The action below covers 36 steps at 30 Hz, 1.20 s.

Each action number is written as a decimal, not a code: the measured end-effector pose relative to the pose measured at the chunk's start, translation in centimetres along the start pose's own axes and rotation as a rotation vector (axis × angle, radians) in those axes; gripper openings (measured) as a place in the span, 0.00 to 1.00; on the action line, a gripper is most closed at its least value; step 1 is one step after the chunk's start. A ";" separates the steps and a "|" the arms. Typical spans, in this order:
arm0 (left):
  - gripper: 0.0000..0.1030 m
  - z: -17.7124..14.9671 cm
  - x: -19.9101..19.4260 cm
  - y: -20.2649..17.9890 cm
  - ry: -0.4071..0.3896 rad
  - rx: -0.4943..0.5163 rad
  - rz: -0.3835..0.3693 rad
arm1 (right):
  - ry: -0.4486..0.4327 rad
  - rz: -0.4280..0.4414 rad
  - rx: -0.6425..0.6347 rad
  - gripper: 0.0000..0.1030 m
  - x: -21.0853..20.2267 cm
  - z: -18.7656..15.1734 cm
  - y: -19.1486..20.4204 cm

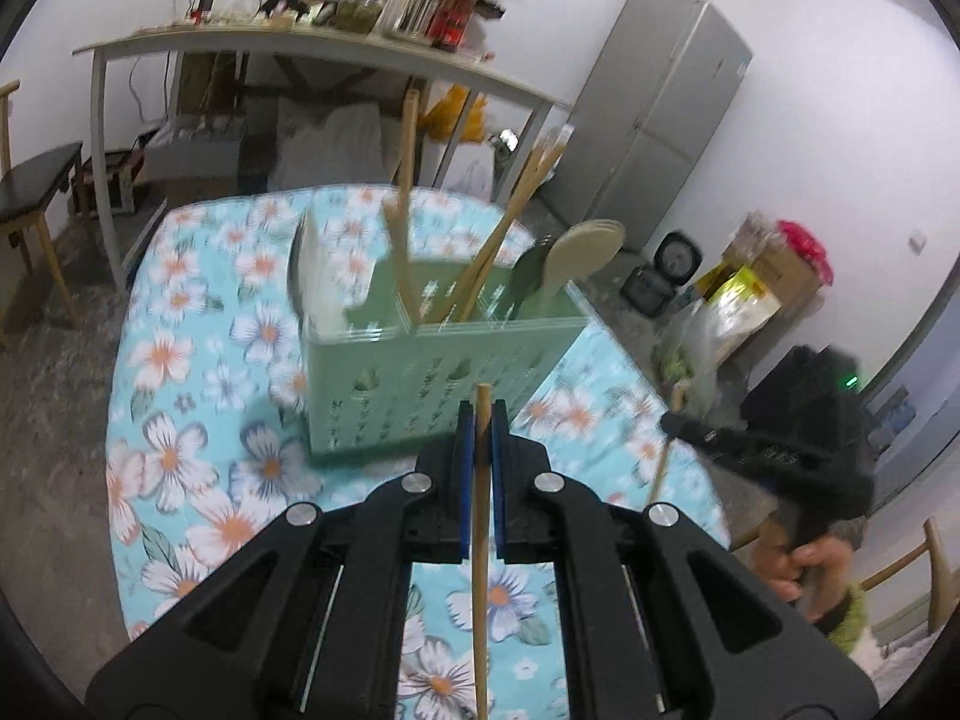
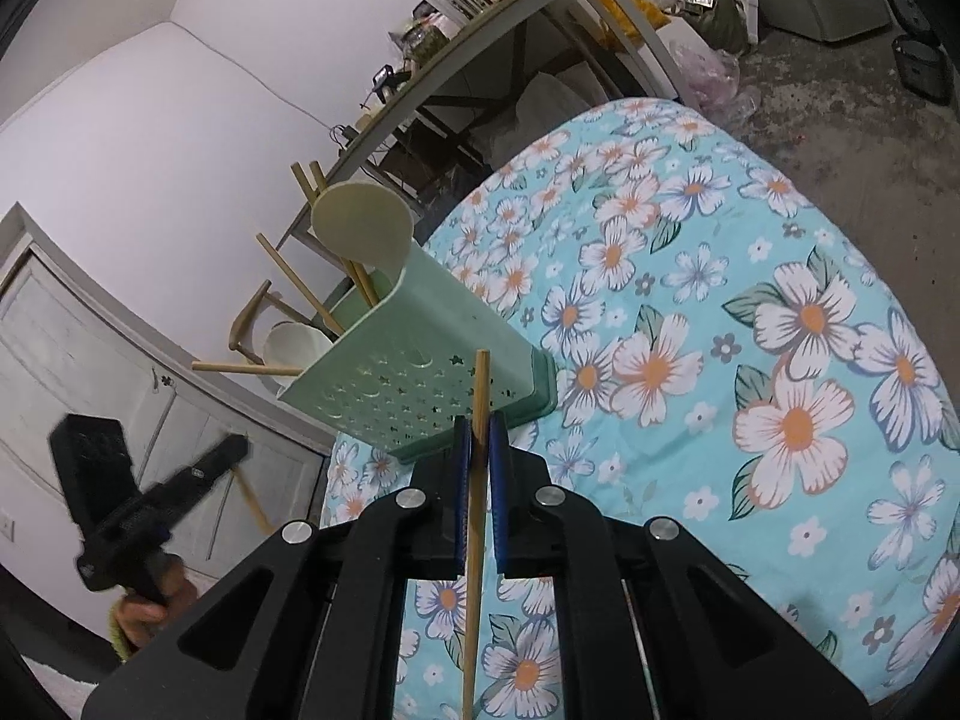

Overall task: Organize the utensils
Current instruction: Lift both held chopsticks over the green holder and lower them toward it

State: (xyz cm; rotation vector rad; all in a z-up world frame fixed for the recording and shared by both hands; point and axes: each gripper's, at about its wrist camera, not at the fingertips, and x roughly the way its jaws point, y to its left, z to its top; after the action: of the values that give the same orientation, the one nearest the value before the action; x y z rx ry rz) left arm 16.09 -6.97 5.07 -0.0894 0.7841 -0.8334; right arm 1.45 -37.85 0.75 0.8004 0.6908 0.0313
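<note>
Nearest in the left wrist view, the left tongs [image 1: 482, 420] are clamped on a wooden chopstick [image 1: 480, 540], which runs upright between the blue pads [image 1: 465, 468]. In the right wrist view, the right tongs [image 2: 478, 435] pinch a second chopstick [image 2: 473, 540] the same way. Both hang over the bench [image 2: 780, 360], which is covered in a turquoise floral cloth.

Just beyond stands the green utensil caddy [image 1: 432, 384], perforated and split into compartments. Its middle section already holds several chopsticks [image 1: 504, 240], with pale spoons [image 1: 576, 258] in the section to the right as the left wrist view shows it.

The step in hand seems to be carrying the pair to the caddy. Next, each stick likely needs tipping so one end points down, lining up over the chopstick compartment, then releasing.

Farther back are a cluttered side table [image 1: 336, 54] and a grey fridge [image 1: 654, 114]. No writing is legible.
</note>
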 end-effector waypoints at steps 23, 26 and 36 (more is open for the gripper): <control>0.04 9.5 -8.8 -4.1 -0.366 0.106 0.002 | 0.164 -0.047 0.059 0.41 3.3 -1.0 -2.9; 0.04 9.2 -8.4 -3.7 -0.350 0.097 0.008 | 0.222 -0.116 0.076 0.41 5.9 -1.9 -4.2; 0.04 9.1 -8.3 -3.1 -0.350 0.089 0.012 | 0.220 -0.308 -0.183 0.15 10.5 -2.9 -1.3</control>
State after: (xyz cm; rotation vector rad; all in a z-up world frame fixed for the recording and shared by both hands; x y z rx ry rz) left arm 16.70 -5.31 17.65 -0.1471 0.4177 -0.8117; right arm 7.71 -33.97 -7.35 0.5128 0.9991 -0.0972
